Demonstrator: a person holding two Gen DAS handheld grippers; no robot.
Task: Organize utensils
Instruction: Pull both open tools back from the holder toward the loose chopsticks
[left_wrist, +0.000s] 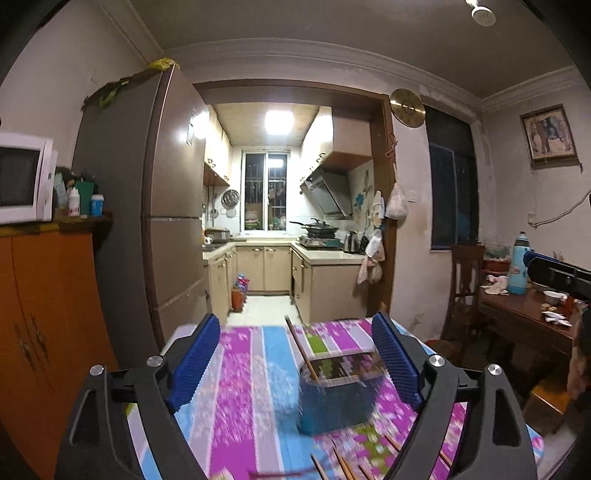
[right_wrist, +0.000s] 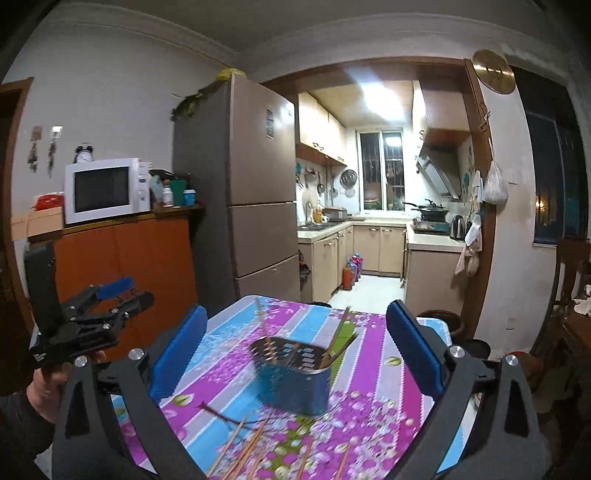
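Note:
A blue utensil holder stands on a table under a striped, flowered cloth. In the left wrist view one chopstick leans out of the holder. The right wrist view shows several chopsticks standing in the holder. Loose chopsticks lie on the cloth in front of it, also at the bottom of the left view. My left gripper is open, with nothing between its blue pads. My right gripper is open too, short of the holder. A hand holds the left gripper at the left of the right view.
An orange cabinet with a white microwave stands left, beside a tall brown fridge. The kitchen doorway lies beyond the table. To the right are a wooden chair and a cluttered wooden table with a blue flask.

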